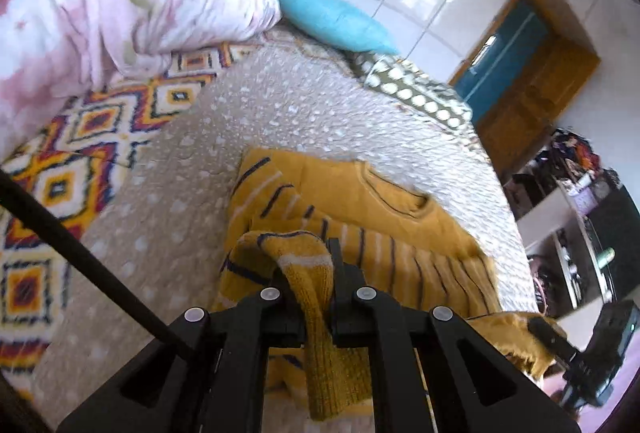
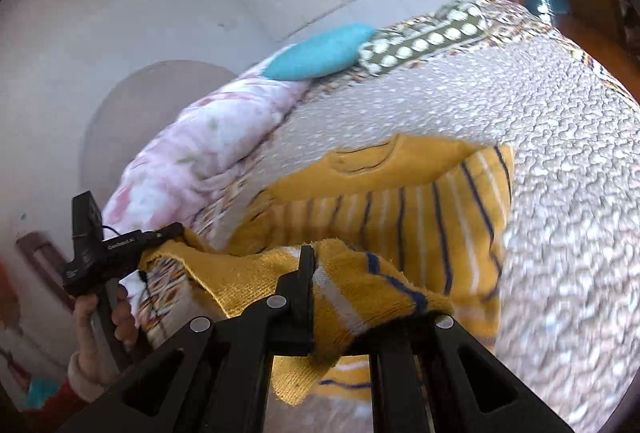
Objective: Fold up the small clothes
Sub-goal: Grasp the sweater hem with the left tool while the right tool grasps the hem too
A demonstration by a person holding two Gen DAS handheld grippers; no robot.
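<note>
A small mustard-yellow knit sweater (image 1: 352, 201) with navy and white stripes lies on the bed, neckline away from me; it also shows in the right wrist view (image 2: 400, 193). My left gripper (image 1: 312, 265) is shut on the sweater's lower hem, and the fabric hangs down between the fingers. My right gripper (image 2: 320, 273) is shut on another part of the hem, which drapes over its right finger. The left gripper also shows in the right wrist view (image 2: 168, 233), held in a hand at the left. Both hold the hem lifted above the bed.
The bed has a beige dotted quilt (image 1: 280, 105). A pink floral duvet (image 1: 100, 5), a turquoise pillow (image 1: 332, 17) and a green polka-dot pillow (image 1: 416, 93) lie at the far end. A patterned blanket (image 1: 72, 153) lies at the left. A wooden door (image 1: 532, 93) and shelves (image 1: 580, 233) are at the right.
</note>
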